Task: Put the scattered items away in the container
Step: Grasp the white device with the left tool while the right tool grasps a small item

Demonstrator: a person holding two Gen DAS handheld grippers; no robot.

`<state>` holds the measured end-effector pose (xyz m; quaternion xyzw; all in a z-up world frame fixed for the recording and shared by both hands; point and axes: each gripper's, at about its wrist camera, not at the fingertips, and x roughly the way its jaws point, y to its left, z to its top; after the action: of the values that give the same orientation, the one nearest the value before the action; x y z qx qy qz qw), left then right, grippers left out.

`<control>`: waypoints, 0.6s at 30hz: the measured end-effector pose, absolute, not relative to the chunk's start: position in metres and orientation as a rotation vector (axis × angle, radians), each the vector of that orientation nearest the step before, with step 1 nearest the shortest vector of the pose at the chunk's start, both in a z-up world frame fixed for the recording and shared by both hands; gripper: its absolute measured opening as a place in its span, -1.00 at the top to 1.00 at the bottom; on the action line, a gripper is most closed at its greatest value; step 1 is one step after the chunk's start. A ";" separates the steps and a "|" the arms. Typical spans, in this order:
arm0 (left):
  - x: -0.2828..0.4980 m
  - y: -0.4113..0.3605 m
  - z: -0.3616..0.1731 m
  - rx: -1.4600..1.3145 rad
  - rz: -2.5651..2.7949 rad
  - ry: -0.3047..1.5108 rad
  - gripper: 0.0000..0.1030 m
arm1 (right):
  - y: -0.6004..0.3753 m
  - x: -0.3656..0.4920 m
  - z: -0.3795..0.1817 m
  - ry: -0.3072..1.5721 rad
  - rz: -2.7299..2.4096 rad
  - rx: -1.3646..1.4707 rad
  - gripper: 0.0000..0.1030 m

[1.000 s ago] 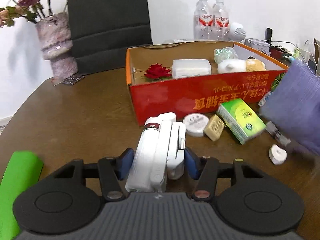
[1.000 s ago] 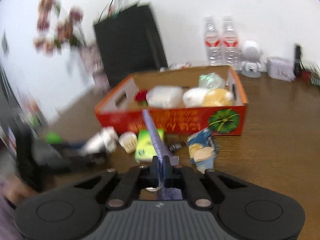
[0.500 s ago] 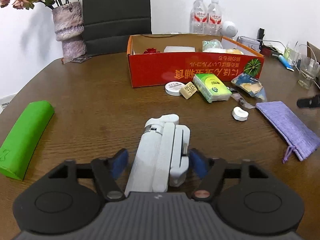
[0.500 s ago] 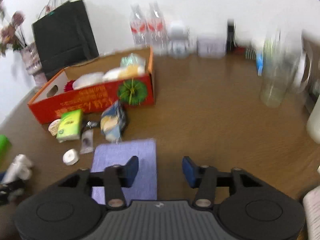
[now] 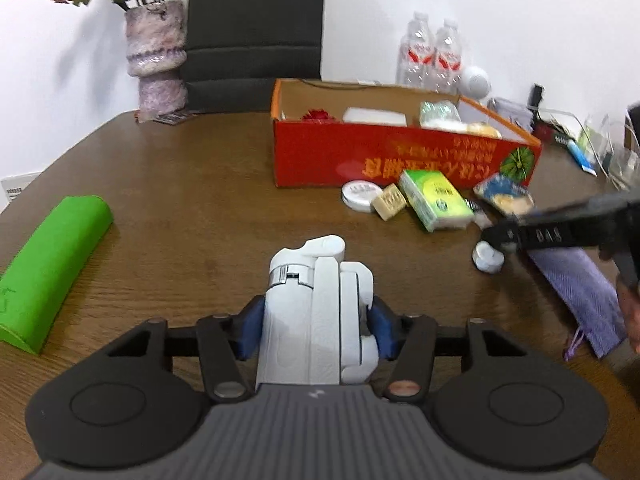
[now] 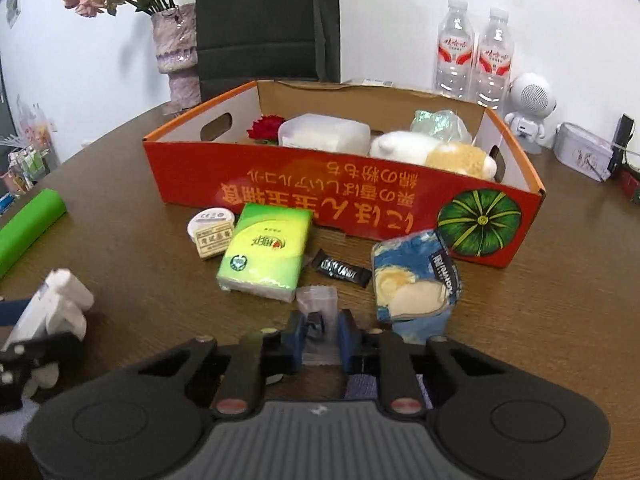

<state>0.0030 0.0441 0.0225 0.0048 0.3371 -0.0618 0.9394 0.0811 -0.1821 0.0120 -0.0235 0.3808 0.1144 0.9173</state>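
Observation:
My left gripper (image 5: 312,326) is shut on a white folded gadget (image 5: 316,312) and holds it over the table, short of the red cardboard box (image 5: 384,156). My right gripper (image 6: 318,338) has its jaws close around a small clear plastic bag (image 6: 318,308) lying on the table; I cannot tell whether they grip it. In front of the box (image 6: 320,196) lie a green tissue pack (image 6: 266,252), a round white tin (image 6: 210,220), a tan block (image 6: 212,240), a black candy bar (image 6: 340,270) and a blue snack bag (image 6: 414,280). A purple pouch (image 5: 576,288) lies at the right.
A green roll (image 5: 48,264) lies at the table's left. A vase of flowers (image 6: 176,52), a black chair (image 6: 268,20), two water bottles (image 6: 474,52), a white robot speaker (image 6: 528,112) and a tin (image 6: 582,156) stand behind the box. A small white cap (image 5: 488,256) lies near the pouch.
My right gripper let go of the purple pouch on the table, then swung back to the box and closed in around the clear bag. My left gripper drew back with the white gadget.

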 end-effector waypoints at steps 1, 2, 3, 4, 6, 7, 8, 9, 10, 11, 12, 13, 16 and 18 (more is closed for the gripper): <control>0.005 0.045 0.028 0.003 -0.128 0.679 -0.07 | -0.183 0.078 0.017 0.781 0.234 -0.049 0.85; 0.007 0.044 0.036 -0.002 -0.140 0.665 -0.07 | -0.182 0.074 0.024 0.765 0.233 -0.054 0.85; 0.011 0.044 0.044 -0.002 -0.158 0.648 -0.07 | -0.182 0.069 0.034 0.741 0.235 -0.059 0.85; 0.015 0.045 0.054 0.001 -0.177 0.626 -0.07 | -0.183 0.065 0.046 0.712 0.240 -0.062 0.85; 0.031 0.046 0.078 -0.002 -0.191 0.579 -0.07 | -0.189 0.062 0.074 0.652 0.239 -0.064 0.85; 0.041 0.046 0.092 -0.004 -0.190 0.558 -0.07 | -0.192 0.064 0.088 0.625 0.236 -0.061 0.86; 0.052 0.046 0.105 -0.004 -0.191 0.537 -0.07 | -0.196 0.066 0.102 0.602 0.235 -0.056 0.85; 0.065 0.043 0.117 0.000 -0.195 0.524 -0.07 | -0.199 0.071 0.116 0.580 0.235 -0.050 0.86; 0.080 0.039 0.128 0.006 -0.200 0.517 -0.07 | -0.202 0.077 0.127 0.564 0.236 -0.043 0.86; 0.098 0.033 0.136 0.016 -0.205 0.519 -0.07 | -0.204 0.086 0.137 0.556 0.238 -0.035 0.85; 0.116 0.027 0.140 0.025 -0.209 0.526 -0.07 | -0.205 0.100 0.145 0.562 0.246 -0.024 0.85; 0.138 0.022 0.140 0.032 -0.212 0.538 -0.07 | -0.205 0.117 0.148 0.584 0.256 -0.012 0.85; 0.204 0.010 0.122 0.030 -0.192 0.658 -0.07 | -0.206 0.178 0.137 0.693 0.278 0.045 0.85; 0.237 0.004 0.102 0.015 -0.176 0.757 -0.07 | -0.202 0.215 0.118 0.777 0.277 0.066 0.85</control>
<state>0.2367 0.0043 0.1023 0.0074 0.3690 -0.0856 0.9255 0.2147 -0.2019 0.1182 0.0322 0.3775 0.1348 0.9156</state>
